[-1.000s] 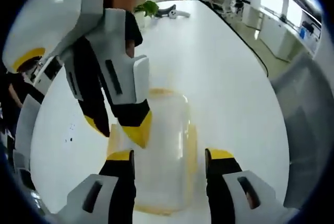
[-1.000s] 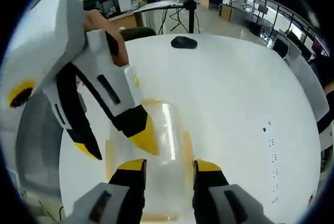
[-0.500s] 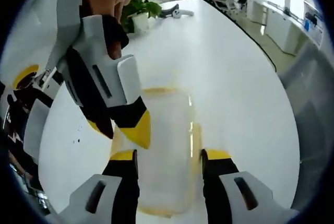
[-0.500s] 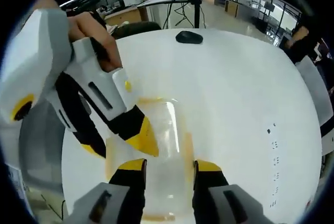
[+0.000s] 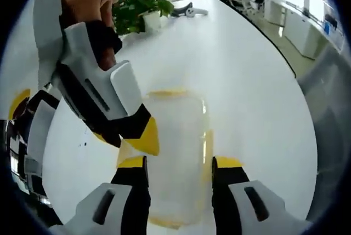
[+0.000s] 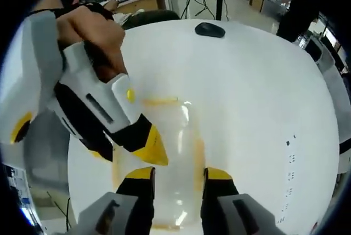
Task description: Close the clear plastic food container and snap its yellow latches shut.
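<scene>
The clear plastic container (image 5: 175, 136) lies flat on the white table with its lid on and yellow latch strips (image 5: 207, 148) along its edges. My left gripper (image 5: 180, 162) is open, its yellow-tipped jaws hovering over the near part of the lid. The right gripper (image 5: 127, 139), held by a hand, slants in from the upper left, its tips at the container's left edge. In the right gripper view the container (image 6: 167, 136) lies under my open right gripper (image 6: 178, 172), and the left gripper (image 6: 127, 152) leans in over the yellow latch (image 6: 198, 155) side's opposite edge.
A potted plant (image 5: 137, 11) stands at the far side of the round white table (image 5: 236, 70). A black mouse (image 6: 209, 29) lies near the table's far edge. A grey chair (image 5: 329, 109) stands just past the rim.
My left jaws have drawn a little closer together over the lid. Both cameras have tilted slightly; the container has stayed where it was.
</scene>
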A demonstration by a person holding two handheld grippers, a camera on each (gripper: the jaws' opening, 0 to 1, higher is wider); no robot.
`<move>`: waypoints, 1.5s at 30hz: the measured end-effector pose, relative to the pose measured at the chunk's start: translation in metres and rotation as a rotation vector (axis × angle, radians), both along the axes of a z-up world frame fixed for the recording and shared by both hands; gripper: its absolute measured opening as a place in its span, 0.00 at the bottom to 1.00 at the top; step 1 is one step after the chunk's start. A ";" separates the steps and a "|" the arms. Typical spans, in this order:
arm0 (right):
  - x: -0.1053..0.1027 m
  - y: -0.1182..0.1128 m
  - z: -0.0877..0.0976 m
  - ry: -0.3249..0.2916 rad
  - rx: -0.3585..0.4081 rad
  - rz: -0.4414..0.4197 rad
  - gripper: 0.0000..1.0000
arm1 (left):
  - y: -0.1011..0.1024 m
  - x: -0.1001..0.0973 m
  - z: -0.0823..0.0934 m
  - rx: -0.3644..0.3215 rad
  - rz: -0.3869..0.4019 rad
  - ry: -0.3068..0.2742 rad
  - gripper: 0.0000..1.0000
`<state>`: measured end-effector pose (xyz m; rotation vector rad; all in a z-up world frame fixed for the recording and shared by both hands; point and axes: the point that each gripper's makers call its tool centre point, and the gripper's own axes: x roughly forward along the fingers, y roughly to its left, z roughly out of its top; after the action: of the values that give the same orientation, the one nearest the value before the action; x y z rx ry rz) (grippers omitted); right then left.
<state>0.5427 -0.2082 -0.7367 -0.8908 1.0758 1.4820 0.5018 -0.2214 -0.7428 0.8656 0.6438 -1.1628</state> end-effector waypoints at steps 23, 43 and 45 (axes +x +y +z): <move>-0.003 0.003 -0.001 0.028 0.022 -0.063 0.34 | -0.001 -0.006 0.008 -0.032 -0.033 -0.001 0.42; 0.001 -0.023 0.016 -0.026 0.061 -0.153 0.38 | 0.001 -0.015 0.021 0.000 -0.102 0.014 0.54; 0.001 -0.028 0.015 -0.037 0.057 -0.159 0.38 | 0.003 -0.015 0.023 0.007 -0.108 0.013 0.53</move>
<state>0.5442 -0.2367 -0.7214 -0.7715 1.0474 1.3531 0.4872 -0.2185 -0.7203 0.9087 0.6183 -1.2649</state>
